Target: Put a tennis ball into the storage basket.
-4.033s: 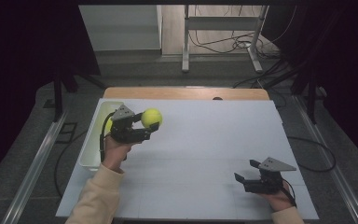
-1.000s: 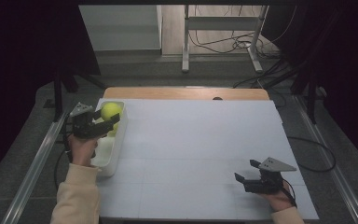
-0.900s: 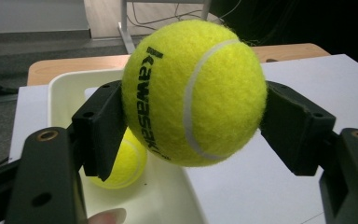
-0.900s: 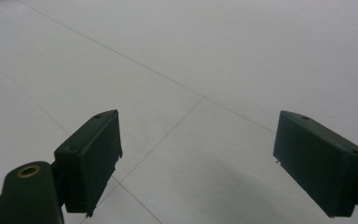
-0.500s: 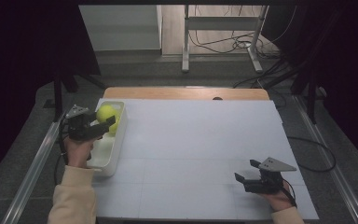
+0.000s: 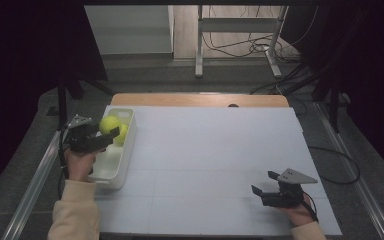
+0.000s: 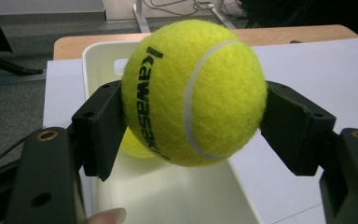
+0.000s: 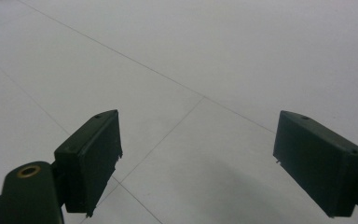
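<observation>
A yellow tennis ball with black lettering sits between the pads of my left gripper, which is shut on it. In the high view that ball hangs just above the white bin at the table's left edge, held by the left gripper. A second yellow ball lies inside the bin, partly hidden behind the held one. My right gripper rests low over the white table near the front right, open, with nothing between its fingers.
The white table top spreads wide between the two hands, with a wooden strip along its far edge. Metal rails run along both sides, and a desk frame with cables stands on the floor behind.
The left gripper with the ball has sunk slightly over the bin and shifted a little toward the near side. The right gripper has stayed put.
</observation>
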A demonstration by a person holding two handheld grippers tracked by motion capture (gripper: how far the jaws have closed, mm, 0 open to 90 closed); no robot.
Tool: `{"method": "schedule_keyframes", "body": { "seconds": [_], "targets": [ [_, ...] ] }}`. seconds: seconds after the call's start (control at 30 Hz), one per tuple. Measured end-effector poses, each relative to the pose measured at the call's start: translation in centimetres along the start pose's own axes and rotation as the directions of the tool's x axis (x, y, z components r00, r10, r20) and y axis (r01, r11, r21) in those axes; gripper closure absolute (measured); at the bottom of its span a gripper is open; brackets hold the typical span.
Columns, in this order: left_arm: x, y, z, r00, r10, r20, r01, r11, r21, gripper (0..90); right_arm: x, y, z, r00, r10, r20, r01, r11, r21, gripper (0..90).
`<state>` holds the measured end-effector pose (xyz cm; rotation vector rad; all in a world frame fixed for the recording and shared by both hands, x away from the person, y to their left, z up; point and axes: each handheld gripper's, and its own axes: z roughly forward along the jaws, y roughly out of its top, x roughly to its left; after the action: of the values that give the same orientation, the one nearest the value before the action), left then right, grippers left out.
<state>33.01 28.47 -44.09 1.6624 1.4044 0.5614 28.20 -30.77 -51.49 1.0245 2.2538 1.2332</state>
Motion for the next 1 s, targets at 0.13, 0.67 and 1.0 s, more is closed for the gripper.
{"method": "schedule_keyframes", "body": {
  "seconds": [0.13,0.67,1.0],
  "targets": [
    [0.02,-0.13,0.1,1.0,0.005,-0.001,-0.005,0.9999,0.016,27.0,0.0,0.0,0.0,1.0,0.0,0.0,0.0,1.0,0.0,15.9],
    [0.33,-0.83,0.58,0.9997,0.02,-0.014,-0.018,0.9949,0.099,26.9,0.0,-0.01,0.01,1.0,-0.001,0.0,0.001,1.0,0.001,15.9],
    [0.3,-0.95,0.69,0.9995,0.031,-0.009,-0.029,0.9895,0.141,26.8,0.02,-0.01,0.04,1.0,0.0,-0.002,0.0,1.0,0.001,15.9]
  ]
}}
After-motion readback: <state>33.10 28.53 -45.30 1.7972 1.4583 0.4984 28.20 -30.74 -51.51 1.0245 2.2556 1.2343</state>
